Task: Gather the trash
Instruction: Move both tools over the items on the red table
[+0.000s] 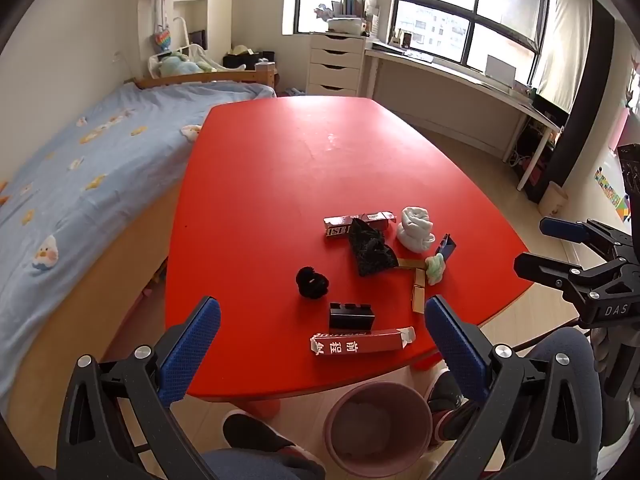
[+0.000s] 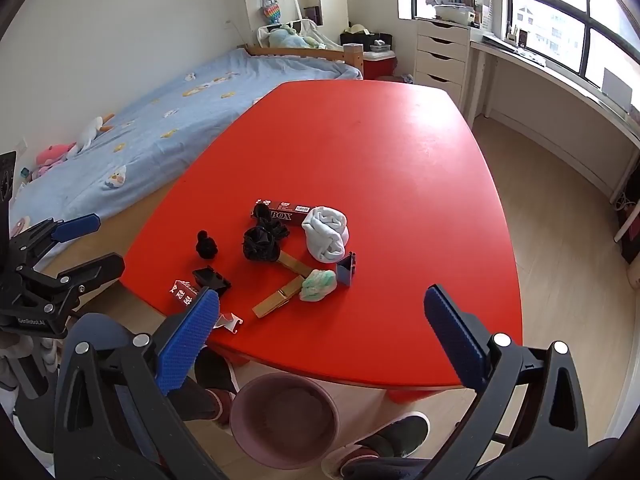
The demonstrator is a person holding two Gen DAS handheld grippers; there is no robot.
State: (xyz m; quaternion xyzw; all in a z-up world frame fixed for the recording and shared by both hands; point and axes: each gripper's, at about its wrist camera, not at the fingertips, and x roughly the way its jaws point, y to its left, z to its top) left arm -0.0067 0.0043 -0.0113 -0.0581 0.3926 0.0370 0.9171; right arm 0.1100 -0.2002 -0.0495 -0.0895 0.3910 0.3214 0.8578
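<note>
1. My left gripper (image 1: pixel 322 344) and right gripper (image 2: pixel 320 334) both gape wide, ribbed blue pads bare, gripping nothing.
2. Trash clusters on the glossy red table (image 1: pixel 280 184): a long red carton (image 1: pixel 362 342) nearest its front edge, a fuzzy black pompom (image 1: pixel 312 282), a rolled white cloth (image 2: pixel 326 238).
3. A round pink bin (image 1: pixel 378 424) sits below that edge.

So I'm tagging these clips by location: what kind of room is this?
Most likely a child's bedroom in a home. A bed with a blue duck-print cover lies beside the red table, plush toys lie on it, and a white drawer unit stands by the window desk.
</note>
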